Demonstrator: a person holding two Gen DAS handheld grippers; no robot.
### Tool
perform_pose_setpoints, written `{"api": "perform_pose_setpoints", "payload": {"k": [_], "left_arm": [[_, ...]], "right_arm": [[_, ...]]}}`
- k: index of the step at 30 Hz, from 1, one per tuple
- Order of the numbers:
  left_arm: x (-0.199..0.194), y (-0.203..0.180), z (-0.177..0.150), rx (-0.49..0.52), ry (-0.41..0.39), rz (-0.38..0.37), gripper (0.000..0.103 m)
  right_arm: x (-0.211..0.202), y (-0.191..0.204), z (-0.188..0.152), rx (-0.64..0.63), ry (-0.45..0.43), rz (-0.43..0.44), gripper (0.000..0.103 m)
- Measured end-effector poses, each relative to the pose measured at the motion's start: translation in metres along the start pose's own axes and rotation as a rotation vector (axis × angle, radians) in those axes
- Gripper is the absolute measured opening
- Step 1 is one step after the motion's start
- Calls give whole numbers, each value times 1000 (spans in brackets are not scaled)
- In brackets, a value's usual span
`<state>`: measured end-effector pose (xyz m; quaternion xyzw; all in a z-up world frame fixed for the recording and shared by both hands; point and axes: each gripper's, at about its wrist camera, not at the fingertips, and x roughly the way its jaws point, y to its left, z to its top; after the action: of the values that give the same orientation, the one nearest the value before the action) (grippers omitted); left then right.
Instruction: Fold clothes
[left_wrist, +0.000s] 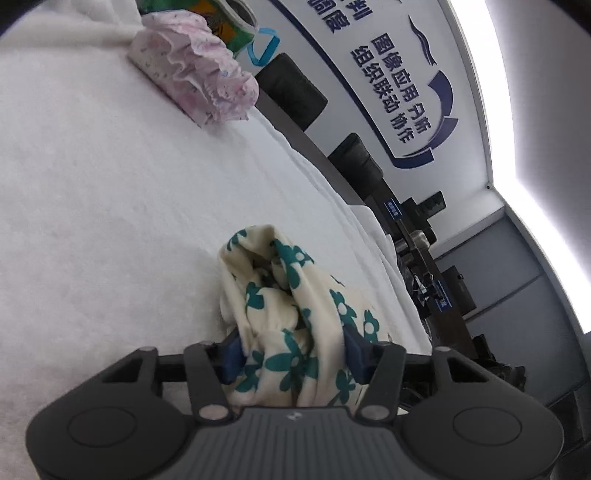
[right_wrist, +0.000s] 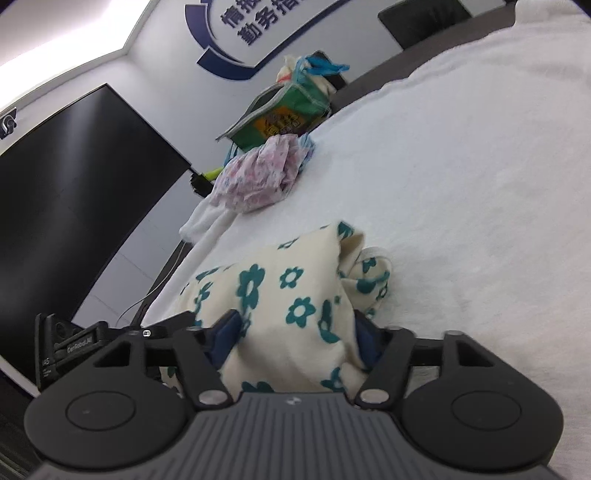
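Observation:
A cream garment with teal flowers (left_wrist: 280, 280) lies bunched on the white fleece-covered table (left_wrist: 92, 184). My left gripper (left_wrist: 293, 343) is shut on one bunched end of it, the cloth filling the gap between the blue pads (left_wrist: 231, 352). In the right wrist view the same garment (right_wrist: 273, 280) rises as a smoother fold from the table (right_wrist: 461, 184). My right gripper (right_wrist: 295, 332) is shut on it, with the fabric draped over the pads (right_wrist: 225, 332).
A folded pink floral garment (left_wrist: 192, 74) (right_wrist: 255, 177) lies farther back, beside a green bag (left_wrist: 221, 18) (right_wrist: 284, 114) stuffed with clothes. The table edge (left_wrist: 332, 192) runs close by, with black chairs (left_wrist: 291, 88) past it. A large dark screen (right_wrist: 74, 166) is on the wall.

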<state>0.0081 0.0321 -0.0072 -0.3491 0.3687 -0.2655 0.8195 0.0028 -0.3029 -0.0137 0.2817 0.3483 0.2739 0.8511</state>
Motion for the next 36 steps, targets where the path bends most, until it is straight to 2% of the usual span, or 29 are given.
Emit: {"api": "perform_pose_setpoints", "payload": {"k": [1, 3, 6, 9, 15, 19, 23, 27, 32, 34, 35, 36], "left_arm": [[-2, 0, -1, -4, -8, -1, 44], [-6, -3, 1, -14, -27, -19, 39], [-12, -20, 14, 20, -68, -46, 38], [-14, -51, 42, 76, -87, -63, 38], [10, -124, 121, 235, -153, -63, 38], [50, -136, 167, 252, -159, -71, 38], [94, -120, 196, 246, -147, -80, 38], [143, -92, 218, 239, -113, -77, 38], [198, -40, 218, 193, -77, -18, 39], [219, -10, 210, 131, -49, 9, 40], [227, 2, 207, 108, -41, 22, 45], [228, 6, 204, 110, -50, 31, 57]], "right_arm": [[-2, 2, 0, -5, -3, 7, 42], [-6, 8, 0, -17, -11, 20, 35], [-16, 21, 4, -48, -53, 36, 32], [-29, 33, 23, -72, -115, 60, 32], [-44, 59, 108, -178, -228, 51, 32], [-33, 52, 176, -198, -234, 29, 32], [-3, 28, 223, -182, -201, -3, 32], [33, -2, 253, -195, -160, -40, 32], [89, -53, 264, -166, -70, -77, 32], [112, -75, 264, -159, -19, -102, 33], [124, -86, 262, -144, 12, -120, 34], [135, -97, 259, -129, 42, -138, 39]]}}
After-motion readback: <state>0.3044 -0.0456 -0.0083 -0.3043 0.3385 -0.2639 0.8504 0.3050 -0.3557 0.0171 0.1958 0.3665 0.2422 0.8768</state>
